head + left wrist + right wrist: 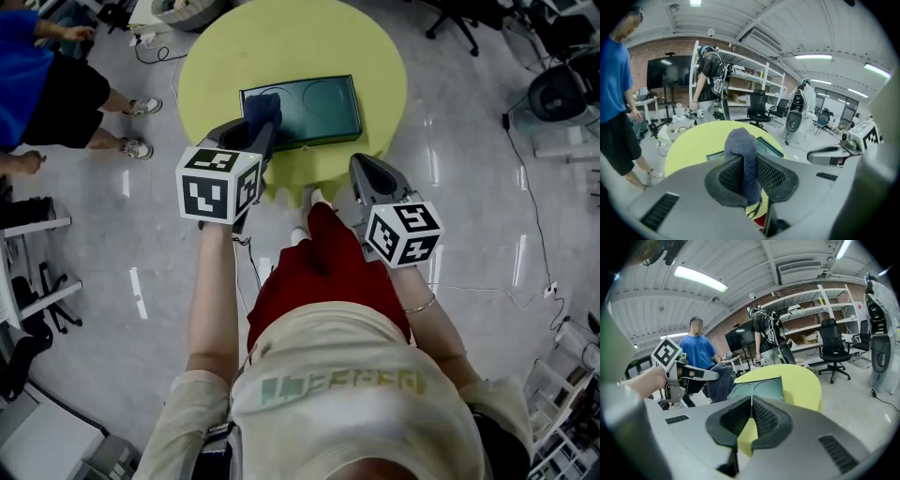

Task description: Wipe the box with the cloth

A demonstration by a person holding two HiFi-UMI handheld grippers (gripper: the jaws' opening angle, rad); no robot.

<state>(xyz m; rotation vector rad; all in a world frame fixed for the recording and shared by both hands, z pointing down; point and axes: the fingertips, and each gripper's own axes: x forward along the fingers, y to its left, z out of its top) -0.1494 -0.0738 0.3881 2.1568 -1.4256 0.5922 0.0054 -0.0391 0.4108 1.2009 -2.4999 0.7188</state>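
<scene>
1. a round yellow-green table [375,56] fills the upper centre of the head view.
2. a person in blue [28,75] stands at the upper left, beside the table.
3. the flat dark green box [319,111] lies on the table, toward its lower edge.
4. the left gripper [257,139] reaches over the box's left end, jaws pinching the cloth.
5. the right gripper [751,414] hangs at the table's lower right edge, apart from the box, jaws pressed together with nothing between.
6. the dark blue cloth [743,150] pokes out past the jaws above the box's left end; i cannot tell whether it touches.
</scene>
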